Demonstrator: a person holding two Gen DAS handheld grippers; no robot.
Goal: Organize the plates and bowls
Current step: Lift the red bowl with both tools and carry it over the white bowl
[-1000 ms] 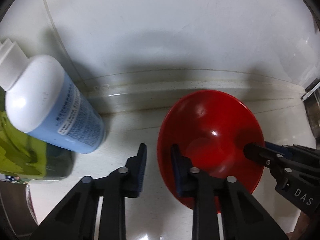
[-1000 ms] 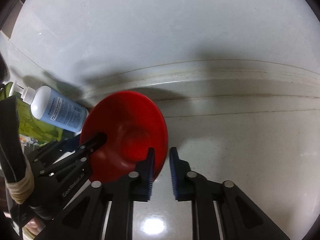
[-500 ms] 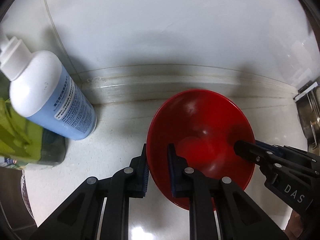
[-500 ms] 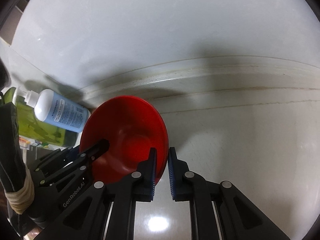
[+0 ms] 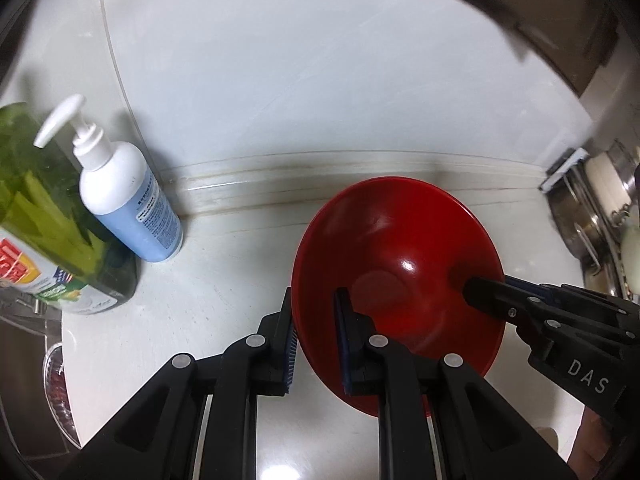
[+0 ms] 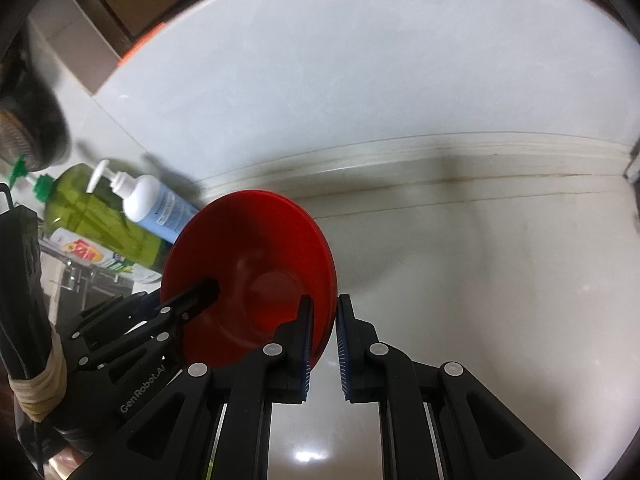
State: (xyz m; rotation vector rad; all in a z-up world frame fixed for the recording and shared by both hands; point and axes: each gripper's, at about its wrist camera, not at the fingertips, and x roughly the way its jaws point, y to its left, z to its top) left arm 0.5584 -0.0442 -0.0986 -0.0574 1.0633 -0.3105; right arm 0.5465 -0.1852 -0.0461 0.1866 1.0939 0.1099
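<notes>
The glossy red plastic bowl (image 5: 400, 276) had risen clear of the pale stone counter (image 5: 208, 304) since a second earlier, tilted and pinched by both tongs. The left gripper (image 5: 316, 344) was closed on its near-left rim, the right gripper (image 6: 322, 346) on its opposite rim. The white-and-blue pump bottle (image 5: 128, 200) stood far left. The bowl seemed ready for carrying.

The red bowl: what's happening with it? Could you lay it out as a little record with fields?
object: red bowl
held by: left tongs and right tongs
left grip: rim on the bowl's left side
right grip: rim on the opposite side
tilt: tipped, inside facing both cameras
contents: none seen
nearby: white pump bottle, green bottle
surface: pale counter
</notes>
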